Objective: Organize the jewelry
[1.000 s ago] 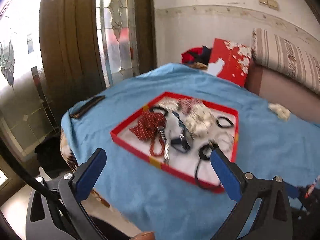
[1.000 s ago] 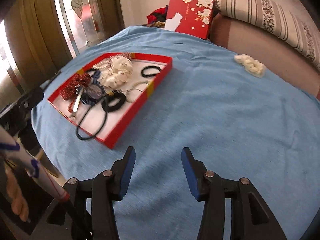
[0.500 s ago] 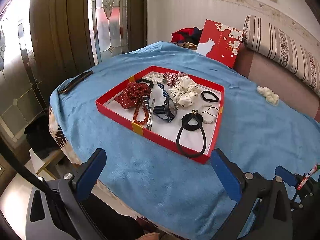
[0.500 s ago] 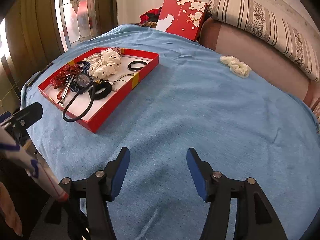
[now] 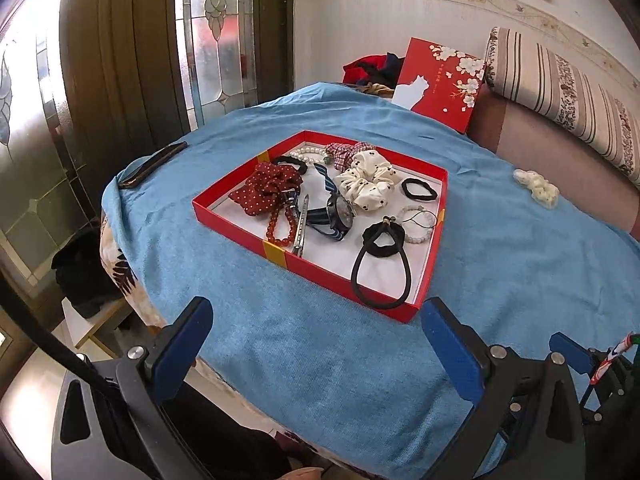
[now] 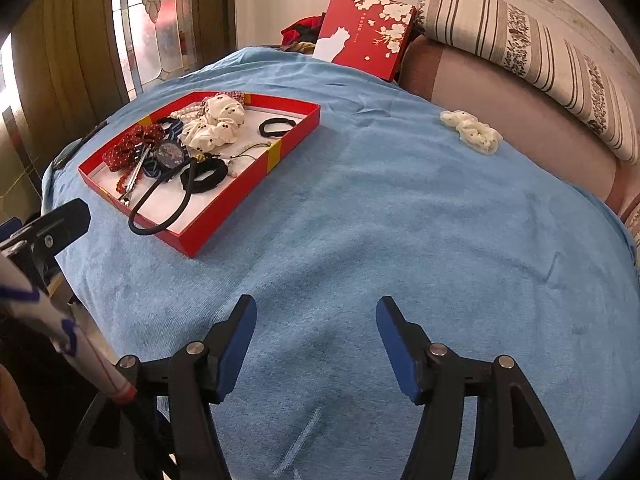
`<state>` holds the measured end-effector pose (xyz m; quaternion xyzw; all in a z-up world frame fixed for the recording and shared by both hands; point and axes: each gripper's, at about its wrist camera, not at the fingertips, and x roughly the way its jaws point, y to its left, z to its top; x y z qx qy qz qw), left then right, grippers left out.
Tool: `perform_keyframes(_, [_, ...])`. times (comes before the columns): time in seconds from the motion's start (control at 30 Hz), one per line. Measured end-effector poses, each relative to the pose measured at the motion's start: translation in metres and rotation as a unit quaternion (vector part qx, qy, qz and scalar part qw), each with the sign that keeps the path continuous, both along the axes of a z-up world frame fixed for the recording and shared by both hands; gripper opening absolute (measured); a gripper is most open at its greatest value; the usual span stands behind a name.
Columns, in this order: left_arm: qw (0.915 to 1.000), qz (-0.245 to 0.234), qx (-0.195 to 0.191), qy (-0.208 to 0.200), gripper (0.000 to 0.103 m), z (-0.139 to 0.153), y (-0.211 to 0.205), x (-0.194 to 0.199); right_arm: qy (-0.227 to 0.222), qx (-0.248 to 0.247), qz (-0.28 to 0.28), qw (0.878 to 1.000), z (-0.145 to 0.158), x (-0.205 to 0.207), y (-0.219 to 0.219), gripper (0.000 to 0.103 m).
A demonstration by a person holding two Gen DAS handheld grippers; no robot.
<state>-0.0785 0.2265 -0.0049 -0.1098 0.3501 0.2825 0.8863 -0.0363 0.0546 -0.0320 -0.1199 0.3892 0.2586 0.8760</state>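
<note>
A shallow red tray (image 5: 320, 276) (image 6: 224, 224) lies on the blue cloth. In it are a white spotted scrunchie (image 5: 366, 184) (image 6: 216, 124), a red dotted scrunchie (image 5: 268, 188), a striped-band watch (image 5: 340, 212), a red bead bracelet (image 5: 276, 224), pearl strands and black hair ties (image 5: 418, 190). Another white scrunchie (image 5: 536, 188) (image 6: 472, 132) sits alone on the cloth near the sofa. My left gripper (image 5: 316, 312) stands open just short of the tray's near corner. My right gripper (image 6: 316, 306) hovers over bare cloth right of the tray, its jaws opening with nothing between them.
A dark flat phone (image 5: 154, 162) rests at the cloth's left edge. A red box with a white cat (image 5: 436, 80) (image 6: 364, 32) leans at the back. A sofa with a striped cushion (image 6: 520, 40) borders the right. The table drops off at the near left.
The right gripper's jaws have spread wider. The left wrist view has swung and steadied, bringing the tray more squarely ahead. Nothing in the tray has moved.
</note>
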Motion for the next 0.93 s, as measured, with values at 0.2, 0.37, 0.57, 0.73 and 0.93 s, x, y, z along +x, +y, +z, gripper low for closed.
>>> perform_keyframes(0.2, [0.9999, 0.004, -0.013, 0.008, 0.103, -0.005, 0.006, 0.002, 0.0, -0.005, 0.004, 1.0, -0.002, 0.0, 0.005, 0.068])
perform_keyframes(0.37, [0.9997, 0.01, -0.017, 0.01, 0.103, -0.008, 0.011, 0.002, 0.0, -0.005, 0.006, 1.0, 0.0, 0.001, 0.012, 0.068])
perform_keyframes(0.57, [0.9995, 0.023, -0.018, 0.009, 0.103, -0.009, 0.016, -0.001, -0.006, -0.011, 0.014, 1.0, 0.003, 0.005, 0.026, 0.07])
perform_keyframes(0.73, [0.9992, 0.034, -0.016, 0.011, 0.103, -0.01, 0.019, -0.003, -0.009, -0.01, 0.012, 1.0, 0.006, 0.006, 0.029, 0.071])
perform_keyframes(0.93, [0.9992, 0.034, -0.015, 0.016, 0.103, -0.008, 0.017, -0.004, -0.01, -0.011, 0.006, 1.0, 0.005, 0.007, 0.025, 0.072])
